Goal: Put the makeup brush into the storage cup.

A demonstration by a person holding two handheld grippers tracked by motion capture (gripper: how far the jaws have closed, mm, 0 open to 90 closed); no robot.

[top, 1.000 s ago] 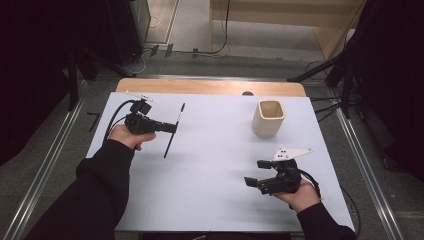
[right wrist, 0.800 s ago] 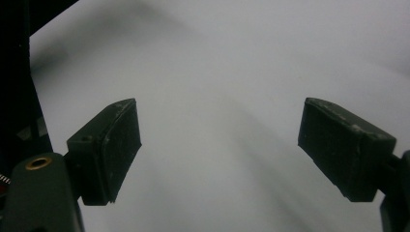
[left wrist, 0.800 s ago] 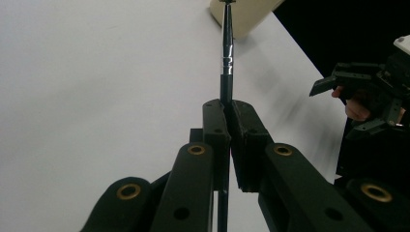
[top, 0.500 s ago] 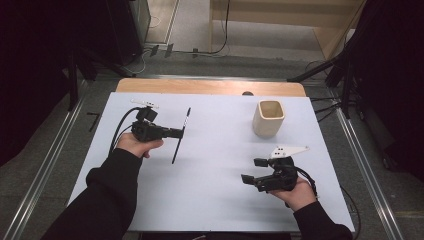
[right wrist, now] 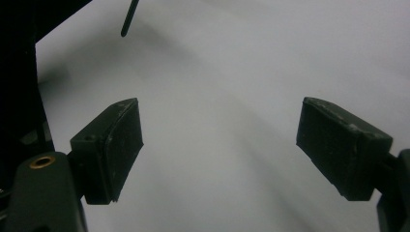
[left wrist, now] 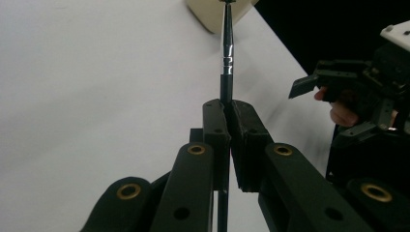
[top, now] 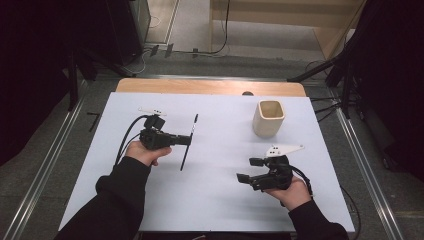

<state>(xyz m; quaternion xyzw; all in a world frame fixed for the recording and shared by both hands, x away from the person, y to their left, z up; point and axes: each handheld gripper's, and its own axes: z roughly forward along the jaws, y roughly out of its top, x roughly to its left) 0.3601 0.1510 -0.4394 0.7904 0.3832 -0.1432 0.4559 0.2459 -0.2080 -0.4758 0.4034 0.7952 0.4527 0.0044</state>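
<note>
Left gripper (top: pixel 186 139) has its jaws clenched on a thin dark pen (top: pixel 188 142), pinched at about mid-length. From the left gripper view the pen (left wrist: pixel 226 58) runs straight out ahead of the jaw tips, a silvery band a little beyond them, its far end pointing toward the cream cup (left wrist: pixel 217 12); the other end passes back between the jaws and out below them. In the high view the pen crosses the jaws at a right angle, one end sticking out to the far side, the other to the near side, above the white table (top: pixel 215 200).

Cup (top: pixel 268 118) stands upright, well apart from the left jaws, off to their front.

Right gripper (top: pixel 247 170) hangs low over the table, jaws released and wide, nothing between them. In the right gripper view one tip of the pen (right wrist: pixel 128 19) shows well beyond the jaws, up and to their left. The two grippers are well apart.
</note>
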